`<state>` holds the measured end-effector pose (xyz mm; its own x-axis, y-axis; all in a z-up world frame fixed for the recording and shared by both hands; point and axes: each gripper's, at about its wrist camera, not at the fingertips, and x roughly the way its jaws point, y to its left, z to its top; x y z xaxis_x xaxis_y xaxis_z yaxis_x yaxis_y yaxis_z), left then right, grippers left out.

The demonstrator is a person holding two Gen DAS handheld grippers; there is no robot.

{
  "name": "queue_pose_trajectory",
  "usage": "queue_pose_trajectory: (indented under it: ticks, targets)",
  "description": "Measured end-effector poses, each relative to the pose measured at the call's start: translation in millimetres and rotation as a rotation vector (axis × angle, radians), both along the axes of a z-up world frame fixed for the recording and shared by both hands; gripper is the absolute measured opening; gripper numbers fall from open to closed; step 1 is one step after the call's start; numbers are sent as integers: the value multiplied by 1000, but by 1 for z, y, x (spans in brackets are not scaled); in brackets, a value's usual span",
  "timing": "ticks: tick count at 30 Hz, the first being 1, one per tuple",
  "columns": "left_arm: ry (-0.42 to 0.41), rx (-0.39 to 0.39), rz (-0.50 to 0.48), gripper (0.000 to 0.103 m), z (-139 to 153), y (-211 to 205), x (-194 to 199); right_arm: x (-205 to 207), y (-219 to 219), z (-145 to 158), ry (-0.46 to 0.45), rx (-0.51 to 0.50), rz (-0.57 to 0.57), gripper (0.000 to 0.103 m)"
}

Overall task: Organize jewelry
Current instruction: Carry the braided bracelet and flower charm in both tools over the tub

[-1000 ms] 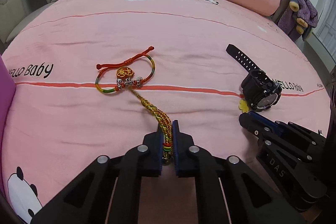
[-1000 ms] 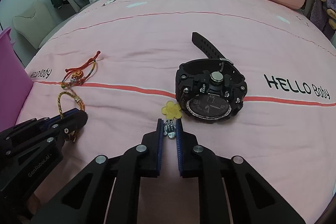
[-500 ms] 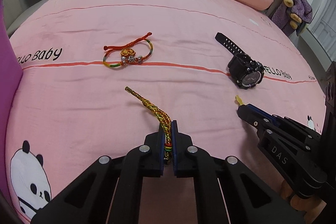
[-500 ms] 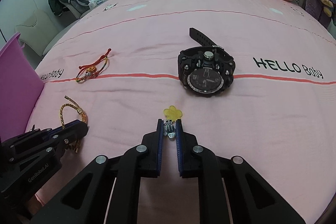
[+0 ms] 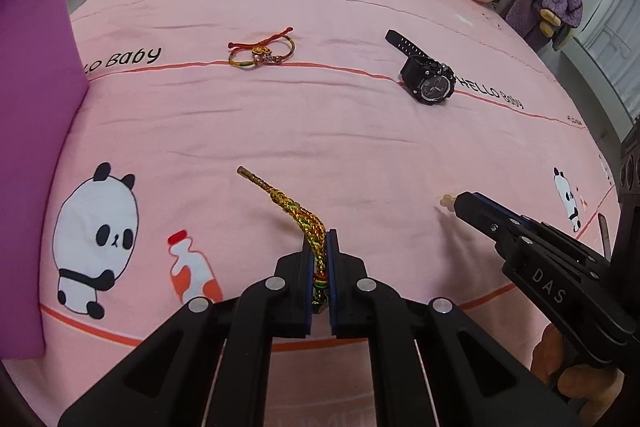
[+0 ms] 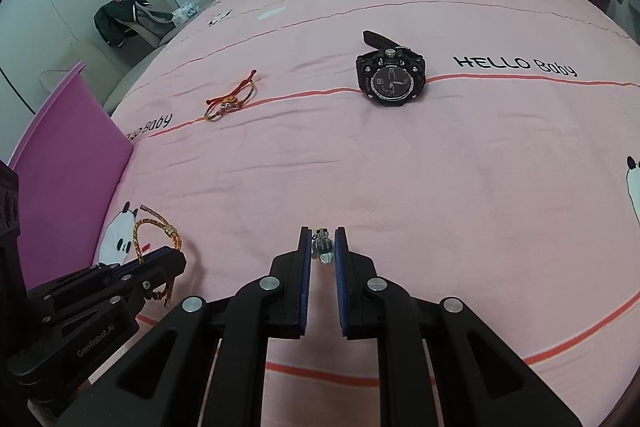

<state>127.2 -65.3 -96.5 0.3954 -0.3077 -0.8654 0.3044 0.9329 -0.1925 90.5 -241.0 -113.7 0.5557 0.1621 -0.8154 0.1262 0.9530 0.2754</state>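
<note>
Across both frames lay the pink bedspread (image 5: 320,131) | purple bin (image 5: 32,147) at left edge | watch (image 6: 390,79) upper centre, red bracelet (image 6: 230,99) left of it | left gripper (image 5: 319,247) clamped on gold braid (image 5: 296,211), bottom centre | right gripper (image 6: 323,247) clamped on small clear clip (image 6: 322,250), bottom centre

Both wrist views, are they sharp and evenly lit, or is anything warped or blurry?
Left wrist view: soft even light, no glare; fisheye bows the bedspread and darkens the corners; the watch reads sharp. Right wrist view: same curvature; the held clasp is slightly soft, and the watch dial is crisp.
</note>
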Motion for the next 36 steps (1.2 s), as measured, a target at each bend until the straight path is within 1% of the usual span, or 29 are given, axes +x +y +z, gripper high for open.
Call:
queue_pose_trajectory:
  ticks: [4,7,10,14,20,25,27,31,36]
  targets:
    - [-21,-31,3,6,22,15,-11,-16,15,19,-7,19,7,11]
    - [-42,-57,13,6,40,28,-20,-24,27,36,-22,11,23,11]
    - [-65,-96,14,6,60,41,-30,-32,43,56,-51,0,43,11]
    - [-108,-107,4,6,86,57,-44,-38,59,81,-92,-6,70,11]
    - [-219,-103,6,6,132,86,-57,-42,95,117,-159,-30,127,11]
    - [-301,-127,22,6,165,118,-62,-39,128,145,-211,-44,175,11]
    - [-330,-134,30,6,175,133,-63,-37,143,155,-231,-50,200,11]
    - [-363,-140,73,6,188,164,-62,-30,175,172,-265,-33,252,11]
    - [-399,-111,148,6,197,209,-59,-19,223,184,-287,-14,336,11]
